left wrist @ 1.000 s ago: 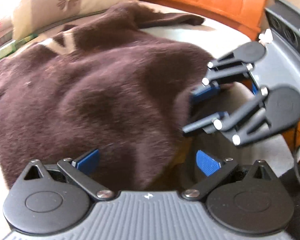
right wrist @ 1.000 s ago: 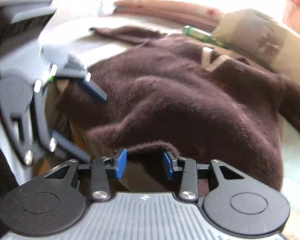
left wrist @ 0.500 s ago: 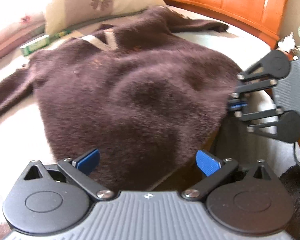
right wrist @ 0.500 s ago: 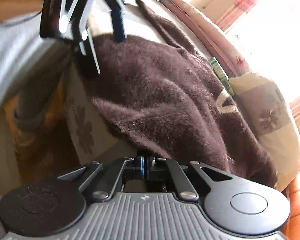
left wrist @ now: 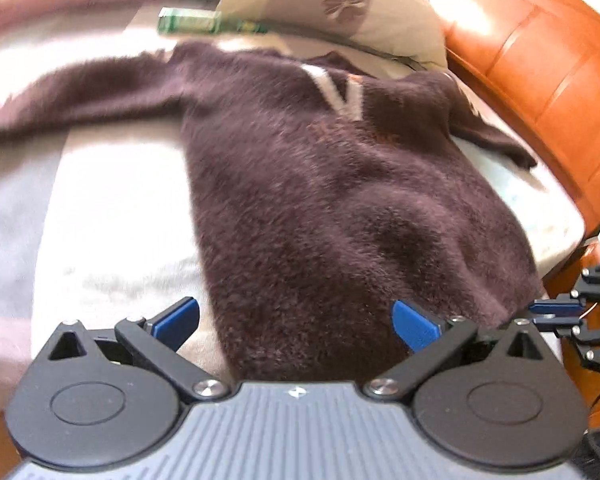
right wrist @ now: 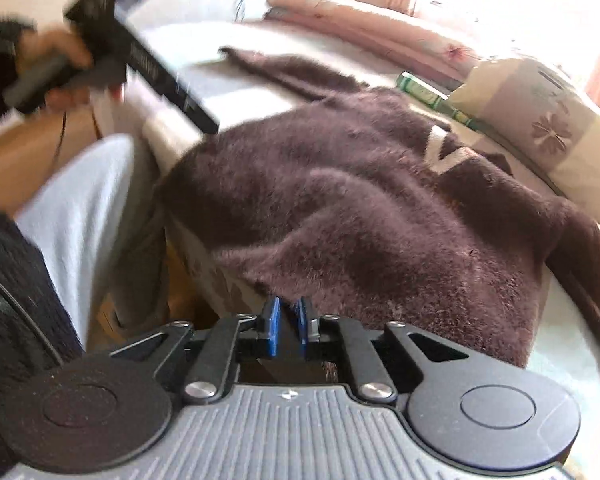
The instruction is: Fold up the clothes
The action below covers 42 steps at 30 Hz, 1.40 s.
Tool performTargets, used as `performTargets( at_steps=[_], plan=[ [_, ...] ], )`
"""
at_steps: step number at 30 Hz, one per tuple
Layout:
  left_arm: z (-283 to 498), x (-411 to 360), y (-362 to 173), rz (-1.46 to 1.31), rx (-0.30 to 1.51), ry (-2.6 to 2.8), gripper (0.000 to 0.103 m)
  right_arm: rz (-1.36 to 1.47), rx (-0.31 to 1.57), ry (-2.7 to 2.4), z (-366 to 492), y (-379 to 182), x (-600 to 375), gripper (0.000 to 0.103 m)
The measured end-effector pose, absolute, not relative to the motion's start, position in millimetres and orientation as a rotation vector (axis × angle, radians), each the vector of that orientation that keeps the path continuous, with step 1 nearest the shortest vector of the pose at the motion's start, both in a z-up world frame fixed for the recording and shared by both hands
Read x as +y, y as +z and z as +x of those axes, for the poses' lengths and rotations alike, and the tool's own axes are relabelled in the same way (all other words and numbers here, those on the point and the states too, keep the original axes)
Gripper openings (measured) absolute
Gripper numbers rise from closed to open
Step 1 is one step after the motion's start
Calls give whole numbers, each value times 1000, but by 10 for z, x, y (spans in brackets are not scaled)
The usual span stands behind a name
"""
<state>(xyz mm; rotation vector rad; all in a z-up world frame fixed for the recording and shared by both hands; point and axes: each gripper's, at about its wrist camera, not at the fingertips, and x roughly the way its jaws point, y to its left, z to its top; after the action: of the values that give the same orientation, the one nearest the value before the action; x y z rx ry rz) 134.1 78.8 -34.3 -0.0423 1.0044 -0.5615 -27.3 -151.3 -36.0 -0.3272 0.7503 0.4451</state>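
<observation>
The sweater (left wrist: 340, 200) is dark brown and fuzzy, with a pale V stripe at the neck; the pillow (left wrist: 340, 12) is beige with brownish flower prints (faint ones); the headboard (left wrist: 548, 72) is orange wood; the gripper pads (left wrist: 414, 326) are blue

Each gripper, the left gripper (left wrist: 296, 320) and the right gripper (right wrist: 287, 326), has a grey ribbed body with a small white mark, black round-lobed side plates, black link arms with silver screws, and blue-padded fingers (left wrist: 414, 325). A fuzzy black sleeve (right wrist: 8, 300), a thin black cable (right wrist: 28, 320) and pale grey trousers (right wrist: 88, 216) show.
</observation>
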Motion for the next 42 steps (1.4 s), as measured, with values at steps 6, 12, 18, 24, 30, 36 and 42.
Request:
performTargets(
  at_steps=[6, 12, 18, 24, 30, 36, 42],
  plan=[
    [1746, 1059, -632, -285, 1091, -583, 102, -195, 709, 409, -221, -265, -1657, 31],
    [2052, 1194, -967, -497, 1100, -643, 101, -28, 679, 361, -125, -297, -1789, 33],
    [2221, 1243, -1123, -694, 1092, -710, 101, 146, 630, 328, -25, -287, -1959, 38],
    [1974, 1192, -1187, -645, 1106, -869, 102, 169, 620, 303, 28, -251, -2010, 44],
    [2089, 1120, -963, -433, 1105, -735, 90, 158, 661, 260, 168, -342, -2038, 47],
    [1941, 960, -606, 6, 974, -559, 90, 38, 710, 150, 402, -424, -2182, 61],
    [1850, 760, -755, 183, 927, -639, 91, 4, 728, 179, 963, -590, -2349, 77]
  ],
)
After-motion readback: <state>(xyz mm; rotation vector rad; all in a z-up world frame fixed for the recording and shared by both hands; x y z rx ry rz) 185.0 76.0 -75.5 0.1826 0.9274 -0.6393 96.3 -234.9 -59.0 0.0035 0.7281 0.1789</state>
